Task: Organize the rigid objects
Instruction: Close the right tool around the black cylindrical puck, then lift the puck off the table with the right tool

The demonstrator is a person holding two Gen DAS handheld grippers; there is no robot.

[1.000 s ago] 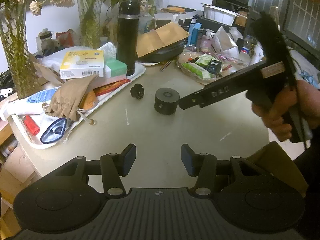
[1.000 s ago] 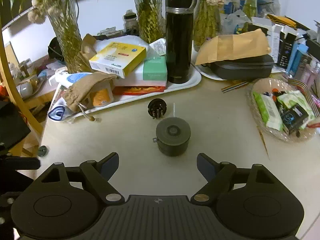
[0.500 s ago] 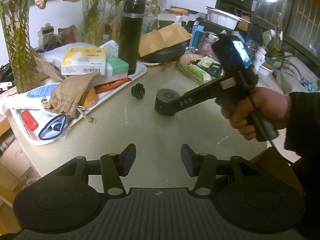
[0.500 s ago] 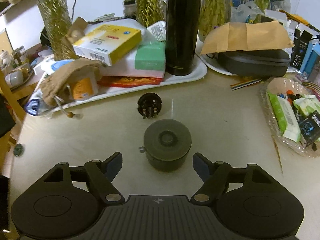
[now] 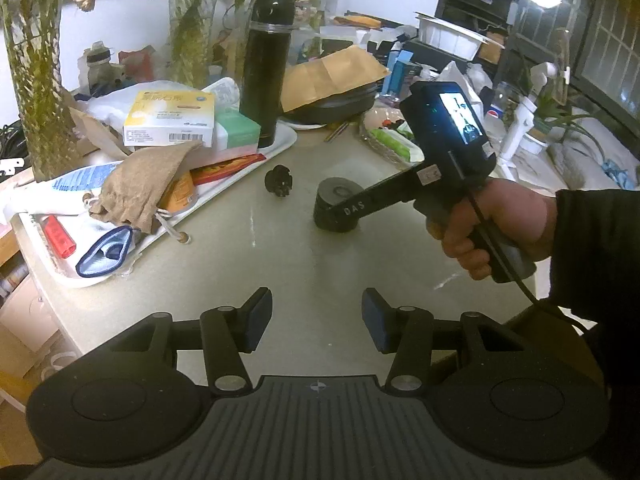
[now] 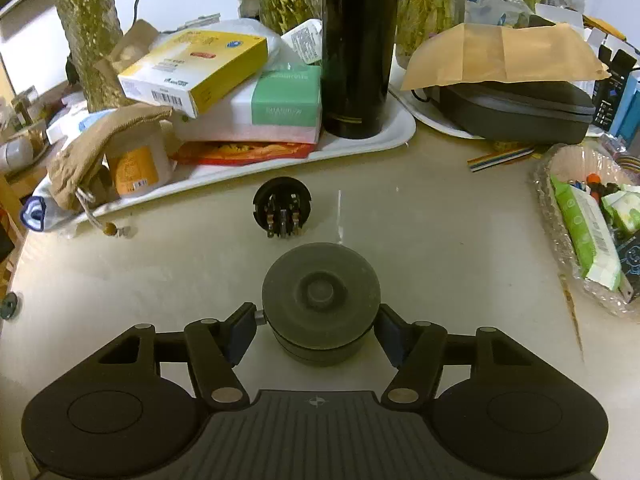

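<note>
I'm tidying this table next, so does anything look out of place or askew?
The small black connector lies tipped on its side, pins showing, loose on the table. On the tray, the yellow box sits crooked atop a leaning pile.

The round puck [image 6: 321, 300] is sitting on the table [image 6: 440, 260] between the fingers of the right gripper [image 6: 316, 332], one finger at each side of it. Just beyond the puck, slightly left, the small plug [image 6: 282, 210] is lying on the table. Further ahead and to the left, the tray [image 6: 360, 146] is carrying the tall flask [image 6: 356, 48], stacked boxes [image 6: 224, 92] and a cloth pouch [image 6: 92, 148]. To the gripper's right, a basket [image 6: 560, 208] is resting near the table edge. The left gripper [image 5: 316, 320] is hanging over bare table, well short of the puck.
</note>
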